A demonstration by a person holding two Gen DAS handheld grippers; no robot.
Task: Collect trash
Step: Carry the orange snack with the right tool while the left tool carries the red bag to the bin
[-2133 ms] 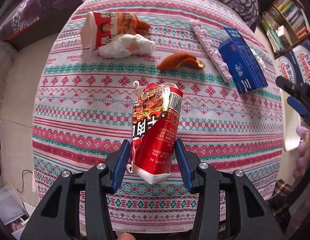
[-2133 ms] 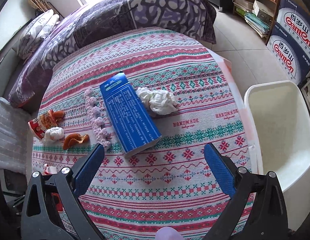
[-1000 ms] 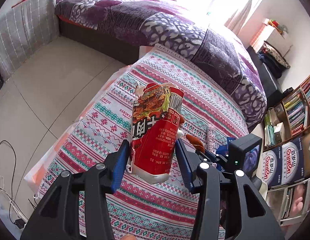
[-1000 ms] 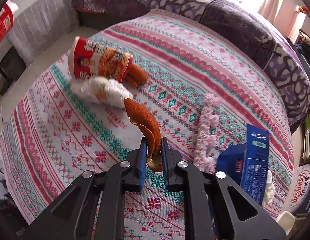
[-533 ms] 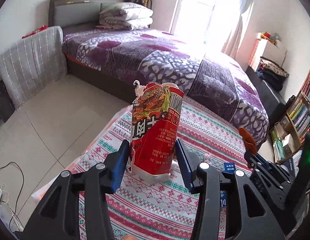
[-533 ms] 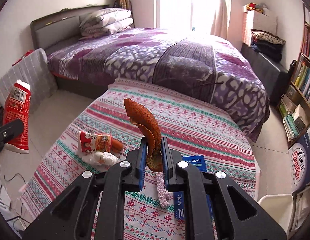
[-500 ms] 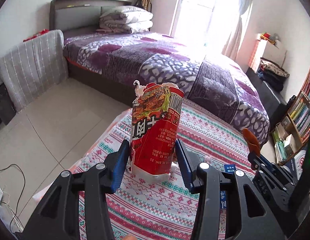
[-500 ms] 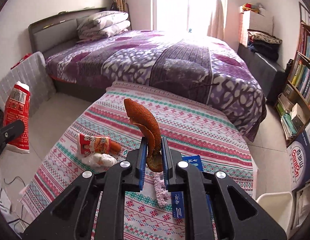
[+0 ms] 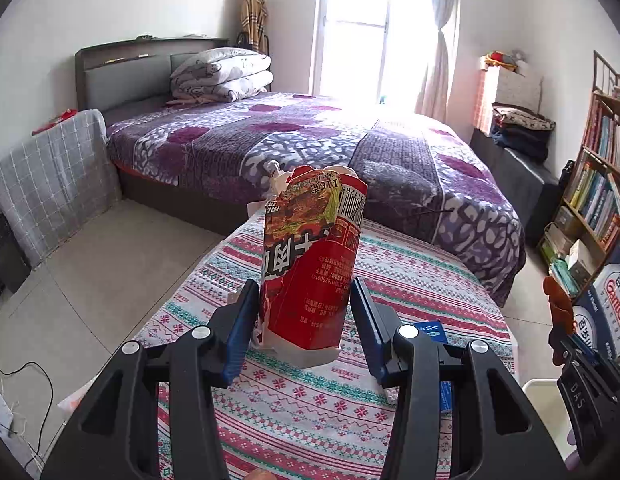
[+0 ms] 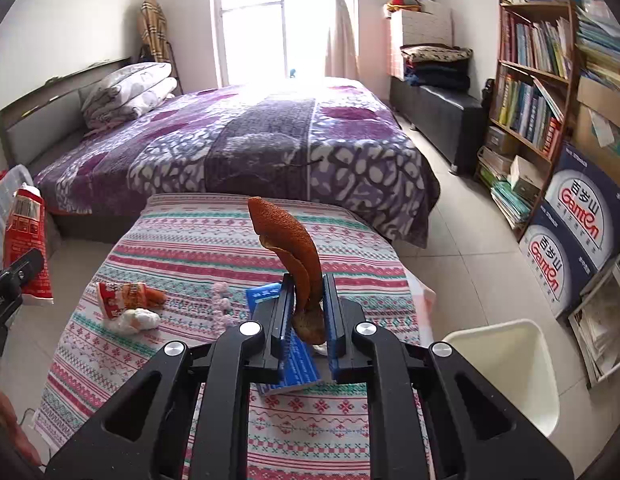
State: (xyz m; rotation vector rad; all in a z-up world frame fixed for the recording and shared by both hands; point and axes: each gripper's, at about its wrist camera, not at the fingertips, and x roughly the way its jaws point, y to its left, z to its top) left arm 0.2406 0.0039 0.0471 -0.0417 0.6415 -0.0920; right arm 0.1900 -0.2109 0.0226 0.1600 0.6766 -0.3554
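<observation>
My left gripper is shut on a crumpled red snack wrapper and holds it upright above the patterned table. The wrapper also shows at the left edge of the right wrist view. My right gripper is shut on a curled orange peel, raised above the table. The peel shows at the right of the left wrist view. A white bin stands on the floor right of the table. A red-and-white snack bag and a crumpled white tissue lie on the table's left.
A blue box lies under my right gripper, with a pink knitted strip beside it. A purple bed stands beyond the table. A bookshelf and stacked Ganten cartons line the right wall.
Both grippers have lifted and tilted up with their loads, so the views now show the room. The right gripper has swung right, bringing the white bin into view.
</observation>
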